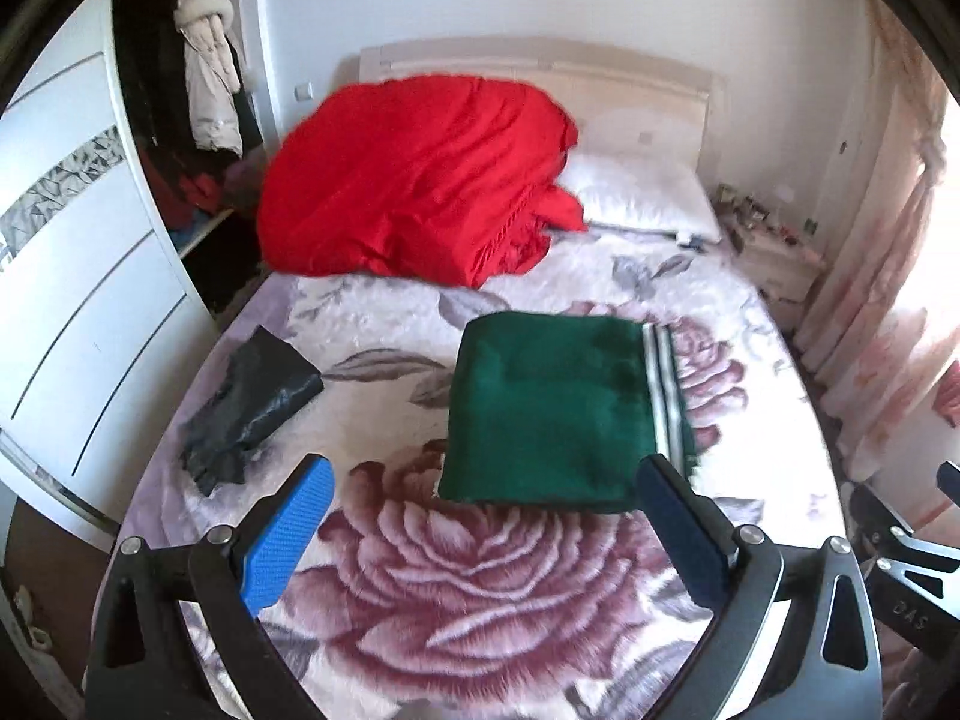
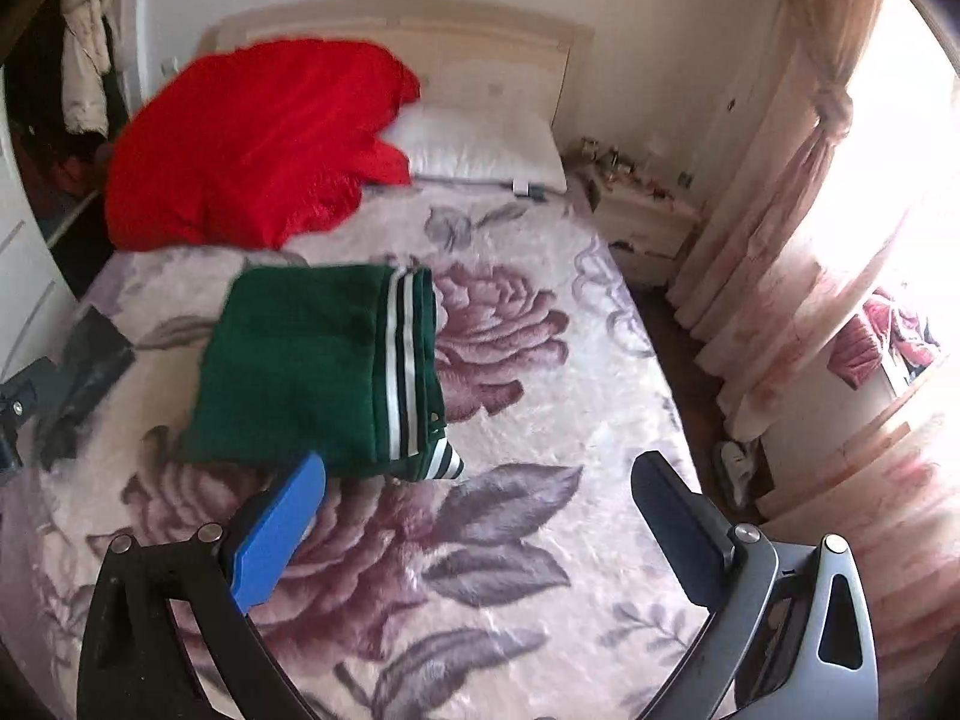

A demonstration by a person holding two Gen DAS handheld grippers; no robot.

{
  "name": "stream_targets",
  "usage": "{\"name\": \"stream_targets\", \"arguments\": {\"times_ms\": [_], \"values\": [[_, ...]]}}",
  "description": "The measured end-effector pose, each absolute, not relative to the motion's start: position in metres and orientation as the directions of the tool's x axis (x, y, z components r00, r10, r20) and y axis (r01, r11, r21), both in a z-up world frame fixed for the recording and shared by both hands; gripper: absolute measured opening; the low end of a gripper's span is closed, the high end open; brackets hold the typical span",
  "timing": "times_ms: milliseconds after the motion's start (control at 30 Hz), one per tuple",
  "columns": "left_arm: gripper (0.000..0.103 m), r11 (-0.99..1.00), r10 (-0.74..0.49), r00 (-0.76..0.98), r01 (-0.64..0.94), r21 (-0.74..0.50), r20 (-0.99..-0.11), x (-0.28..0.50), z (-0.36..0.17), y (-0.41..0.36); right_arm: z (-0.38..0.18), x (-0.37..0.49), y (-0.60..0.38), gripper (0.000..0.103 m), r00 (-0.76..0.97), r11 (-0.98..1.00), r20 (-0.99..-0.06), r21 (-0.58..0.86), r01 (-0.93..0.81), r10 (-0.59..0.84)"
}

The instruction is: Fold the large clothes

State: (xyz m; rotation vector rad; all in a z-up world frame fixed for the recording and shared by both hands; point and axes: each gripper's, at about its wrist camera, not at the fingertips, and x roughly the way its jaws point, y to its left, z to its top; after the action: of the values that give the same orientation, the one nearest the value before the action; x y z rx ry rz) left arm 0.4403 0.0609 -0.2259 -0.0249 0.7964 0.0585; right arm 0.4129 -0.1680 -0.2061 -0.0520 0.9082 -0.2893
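The green garment lies folded into a neat block in the middle of the bed, its striped band along the side nearer the window, its long axis running from the foot of the bed toward the headboard. From your left gripper the block sits just ahead and a little toward the right finger; from your right gripper it sits ahead and off to the left, beyond the blue pad. So the left hand is the better centred on it, though neither touches it. Both grippers stand spread as wide as they go, nothing between the fingers, and both hang above the bed pointing steeply down at the quilt. This piece looks finished, in my judgement. Beyond the block, toward the headboard, a red heap lies bunched, beside the pillow; whether it is a garment or bedding I cannot tell. Left of the block lies a small dark item, crumpled. If you go for either, expect a reach across the green block.
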Motion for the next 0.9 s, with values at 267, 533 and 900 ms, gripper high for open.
{"name": "stream_targets", "arguments": {"times_ms": [267, 533, 900], "values": [[0.103, 0.998, 0.049, 0.764, -0.058, 0.007, -0.643, 0.342, -0.141, 0.056, -0.088, 0.309, -0.16, 0.103, 0.673, 0.961, -0.69, -0.141, 0.236, -0.266], [0.103, 0.998, 0.063, 0.821, -0.066, 0.015, -0.568, 0.265, -0.091, 0.053, -0.005, 0.211, -0.14, 0.103, 0.752, 0.971, -0.618, -0.094, 0.219, -0.23], [0.103, 0.996, 0.077, 0.839, -0.084, 0.011, -0.538, 0.208, -0.08, 0.05, 0.049, 0.12, -0.128, 0.103, 0.806, 0.978, -0.556, -0.074, 0.194, -0.202]]}}
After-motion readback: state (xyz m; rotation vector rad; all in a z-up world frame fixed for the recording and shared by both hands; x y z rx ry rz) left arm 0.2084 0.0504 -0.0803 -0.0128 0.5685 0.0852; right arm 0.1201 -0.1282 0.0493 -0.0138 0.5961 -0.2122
